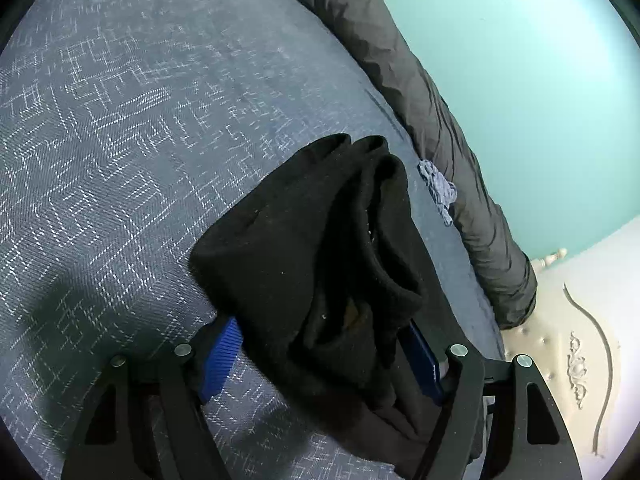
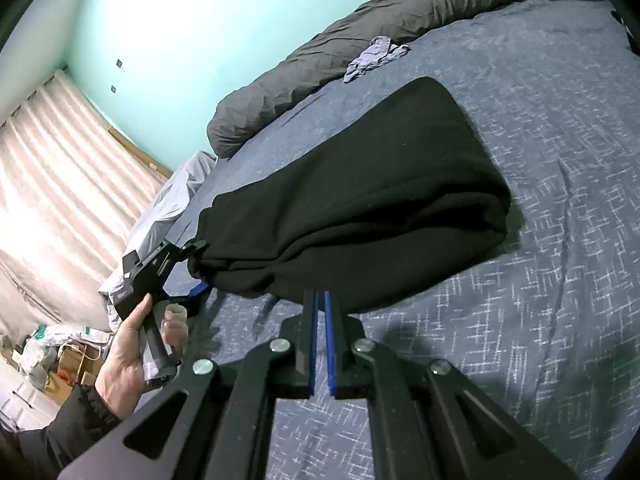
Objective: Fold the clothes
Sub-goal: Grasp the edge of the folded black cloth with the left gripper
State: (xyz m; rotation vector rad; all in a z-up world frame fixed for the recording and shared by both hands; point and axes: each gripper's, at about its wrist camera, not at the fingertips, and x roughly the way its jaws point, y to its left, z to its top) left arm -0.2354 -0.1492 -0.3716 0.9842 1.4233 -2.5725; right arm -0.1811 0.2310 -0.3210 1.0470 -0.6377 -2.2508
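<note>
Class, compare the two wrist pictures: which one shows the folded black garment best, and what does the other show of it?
The right wrist view: the whole black garment lies folded on the blue bedcover. The left wrist view shows only one bunched end, up close between the left tongs.

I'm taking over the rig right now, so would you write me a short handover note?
Left gripper: fingers wide apart around one end of the black garment; whether they press on it I cannot tell.
Right gripper: shut, holding nothing, just short of the garment's near edge.
The garment lies folded into a thick bundle on the blue bedspread.
A small grey cloth lies crumpled by the grey duvet roll, unfolded.
Left: release the garment, probably fold the cloth.
</note>
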